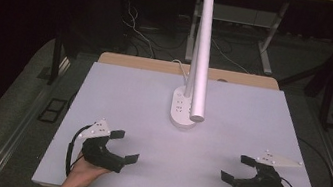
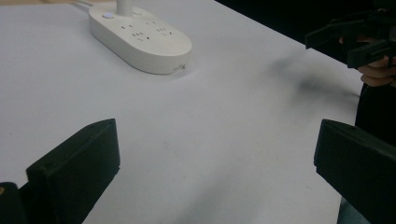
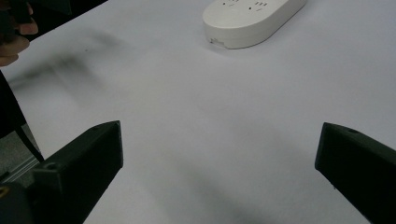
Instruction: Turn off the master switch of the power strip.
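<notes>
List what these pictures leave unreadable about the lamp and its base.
- Lamp head underside: high view, turned away from the camera.
- Base far end: left gripper view, cut by the top edge.
- Socket markings: too small.
- Cord end: hidden behind the table.

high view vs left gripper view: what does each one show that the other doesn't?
High view alone: the lamp's long white tube head over the table, the wooden desk edge behind the white board, the floor cables, and the left claw from above, jaws apart.

Left gripper view alone: close detail of the base, its round button and the socket slots.

Both: the white oval lamp base with sockets, the white tabletop, and the right claw, open and empty.
</notes>
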